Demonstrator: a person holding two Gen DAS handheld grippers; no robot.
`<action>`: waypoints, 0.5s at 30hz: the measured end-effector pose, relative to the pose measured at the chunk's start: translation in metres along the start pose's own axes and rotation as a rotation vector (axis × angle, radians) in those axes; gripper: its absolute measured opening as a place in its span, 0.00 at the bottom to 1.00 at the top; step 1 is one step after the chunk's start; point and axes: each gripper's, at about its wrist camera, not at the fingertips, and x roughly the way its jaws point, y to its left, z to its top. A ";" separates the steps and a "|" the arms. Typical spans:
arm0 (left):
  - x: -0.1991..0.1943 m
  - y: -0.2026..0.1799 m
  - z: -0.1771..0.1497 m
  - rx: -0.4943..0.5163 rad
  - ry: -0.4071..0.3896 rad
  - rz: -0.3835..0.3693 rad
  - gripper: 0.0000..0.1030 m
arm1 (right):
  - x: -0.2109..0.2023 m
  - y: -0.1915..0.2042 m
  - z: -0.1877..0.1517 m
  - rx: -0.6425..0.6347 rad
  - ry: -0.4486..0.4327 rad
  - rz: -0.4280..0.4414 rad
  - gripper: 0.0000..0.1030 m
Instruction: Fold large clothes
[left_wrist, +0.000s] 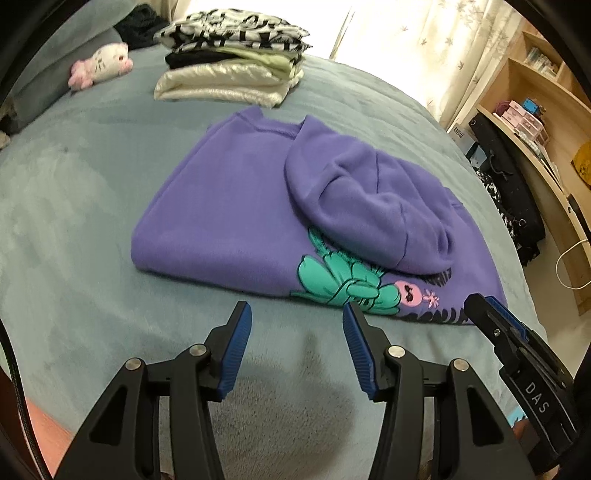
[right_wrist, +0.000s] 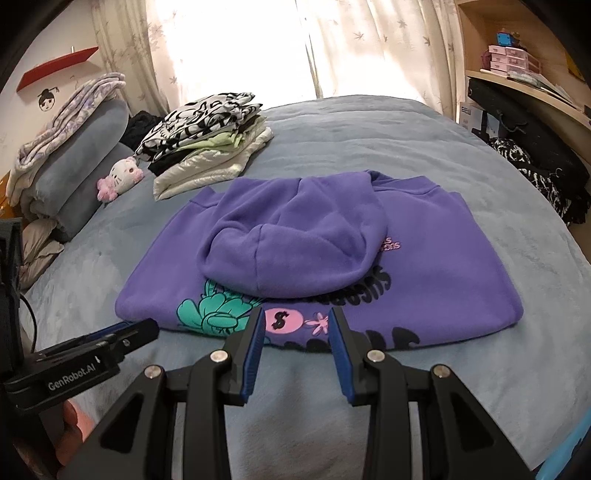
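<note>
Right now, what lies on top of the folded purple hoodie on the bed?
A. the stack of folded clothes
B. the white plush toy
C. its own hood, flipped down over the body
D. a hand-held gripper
C: the hood lies flat on the hoodie, while the plush toy and the stack of clothes sit apart on the blanket, farther back.

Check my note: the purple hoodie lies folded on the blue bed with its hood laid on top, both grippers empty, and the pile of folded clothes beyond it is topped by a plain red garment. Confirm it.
One detail is wrong. The top of the pile of folded clothes is a black-and-white patterned garment, not plain red, as the right wrist view shows. The rest stands: the purple hoodie lies folded on the bed, its hood on top, and the left gripper and right gripper are empty.
</note>
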 end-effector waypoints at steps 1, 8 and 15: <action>0.003 0.002 -0.001 -0.009 0.011 -0.007 0.48 | 0.001 0.001 -0.001 -0.003 0.002 0.001 0.34; 0.027 0.020 -0.004 -0.124 0.058 -0.118 0.51 | 0.009 0.006 -0.004 -0.014 0.018 0.005 0.34; 0.051 0.051 0.003 -0.276 0.026 -0.188 0.53 | 0.021 0.008 -0.003 -0.010 0.025 0.009 0.34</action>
